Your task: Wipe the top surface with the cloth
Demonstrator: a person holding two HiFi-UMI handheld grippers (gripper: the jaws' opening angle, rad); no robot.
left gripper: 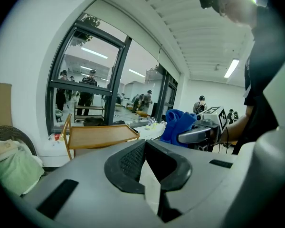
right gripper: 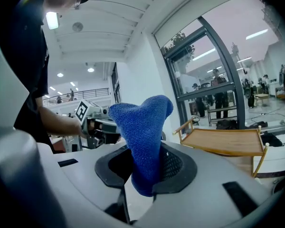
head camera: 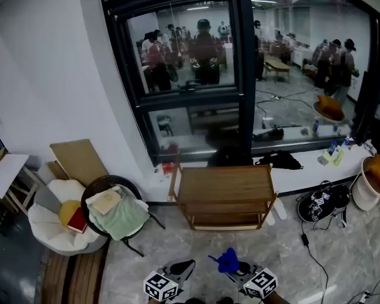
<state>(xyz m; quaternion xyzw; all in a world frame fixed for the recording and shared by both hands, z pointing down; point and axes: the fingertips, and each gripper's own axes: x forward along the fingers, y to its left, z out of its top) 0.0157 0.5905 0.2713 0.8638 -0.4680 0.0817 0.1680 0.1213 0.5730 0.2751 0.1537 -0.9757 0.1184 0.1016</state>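
Note:
A low wooden table (head camera: 225, 183) with a shelf under it stands against the window wall ahead of me; its top also shows in the left gripper view (left gripper: 99, 136) and in the right gripper view (right gripper: 223, 140). Both grippers are held low, well short of the table. My right gripper (head camera: 233, 268) (right gripper: 145, 161) is shut on a blue cloth (head camera: 228, 259) (right gripper: 141, 127) that sticks up out of the jaws. The left gripper (head camera: 185, 268) (left gripper: 145, 144) is shut with nothing in it. The blue cloth (left gripper: 179, 124) shows to the right in the left gripper view.
Left of the table are a wicker chair (head camera: 101, 185) with a green cloth (head camera: 121, 217), a white cushion (head camera: 47, 223) and a cardboard sheet (head camera: 79, 160). Right of it are a white ledge (head camera: 310, 171), black cables (head camera: 316, 246), a dark bag (head camera: 322, 202) and a white bucket (head camera: 370, 185). Marble floor lies between.

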